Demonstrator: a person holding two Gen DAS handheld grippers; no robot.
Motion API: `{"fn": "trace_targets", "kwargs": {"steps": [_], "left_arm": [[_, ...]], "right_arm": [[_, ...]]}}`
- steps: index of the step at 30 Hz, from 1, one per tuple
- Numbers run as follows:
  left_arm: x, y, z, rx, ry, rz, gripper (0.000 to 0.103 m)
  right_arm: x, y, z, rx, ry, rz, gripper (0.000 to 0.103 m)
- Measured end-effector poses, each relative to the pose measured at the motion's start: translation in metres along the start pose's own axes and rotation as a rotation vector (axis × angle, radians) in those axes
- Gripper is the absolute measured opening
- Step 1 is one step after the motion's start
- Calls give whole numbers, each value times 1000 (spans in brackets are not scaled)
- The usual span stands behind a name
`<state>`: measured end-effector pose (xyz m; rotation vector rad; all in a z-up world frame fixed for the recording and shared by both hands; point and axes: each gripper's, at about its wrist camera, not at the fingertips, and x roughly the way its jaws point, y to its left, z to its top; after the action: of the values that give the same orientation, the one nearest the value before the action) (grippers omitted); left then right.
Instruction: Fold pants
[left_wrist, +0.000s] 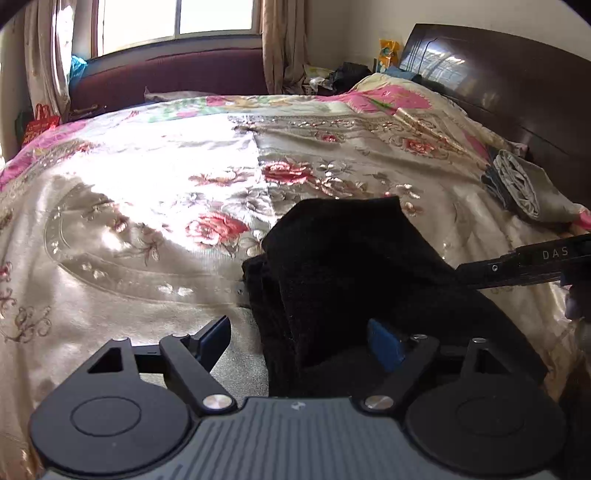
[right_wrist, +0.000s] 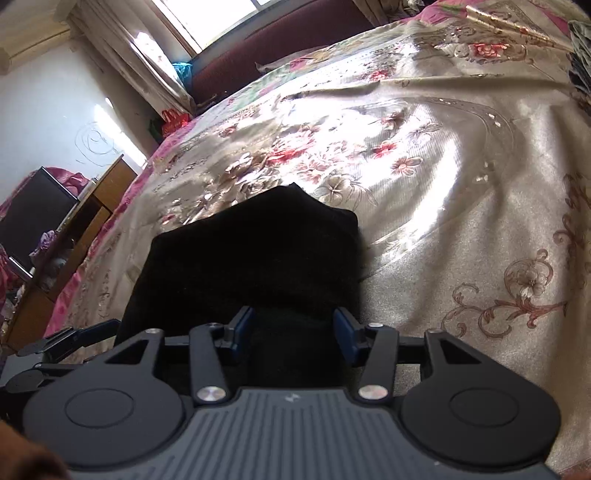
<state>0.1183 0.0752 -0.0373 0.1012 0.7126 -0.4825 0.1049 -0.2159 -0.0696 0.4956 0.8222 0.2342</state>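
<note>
Black fabric, the pants (left_wrist: 343, 258), lies bunched in a folded heap on the near part of a bed covered by a shiny cream bedspread (left_wrist: 147, 192) printed with red and pink flowers. Seen from the left wrist, the heap sits right of centre, its far edge forming a flat corner and its near part running down between the fingers of the left gripper (left_wrist: 299, 341). Those fingers stand wide apart: the left blue pad (left_wrist: 216, 338) is over bare bedspread, and the right pad (left_wrist: 384, 347) is against the dark cloth, partly sunk in it. Nothing is pinched between them. The right gripper's arm (left_wrist: 524, 266) reaches in from the right edge of this view, its tip touching the pants.

From the right wrist, the pants (right_wrist: 255, 251) fill the near centre, rising to a blunt point toward the far side. The right gripper (right_wrist: 291, 328) also has its fingers spread, with cloth lying between the two blue pads (right_wrist: 242, 325); whether either pad presses the fabric I cannot tell.

At the far right, beside a dark wooden headboard (left_wrist: 498, 74), rests a folded grey cloth (left_wrist: 524, 184). A window (left_wrist: 177, 18) with curtains stands beyond the far edge.
</note>
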Motion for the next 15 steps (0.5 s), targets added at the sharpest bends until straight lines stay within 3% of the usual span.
{"fn": "trace_targets", "kwargs": {"steps": [2,5,8,11,15], "left_arm": [[-6,-3,-1,30,4,-15,94],[3,0,-11,48,18,-11,97],[6,14,-12,-39,30,-87,96],[15,26,-14,-65,47,-137,103],[40,39,-11,-138,97,-224,103]], "right_arm": [[-1,-6,-3,11,8,27,67],[14,-18,-7,66,61,54,67],[20,-28,-11,128,84,129,68],[22,-37,-10,147,93,182,68],[37,-50,-11,224,113,253,69]]}}
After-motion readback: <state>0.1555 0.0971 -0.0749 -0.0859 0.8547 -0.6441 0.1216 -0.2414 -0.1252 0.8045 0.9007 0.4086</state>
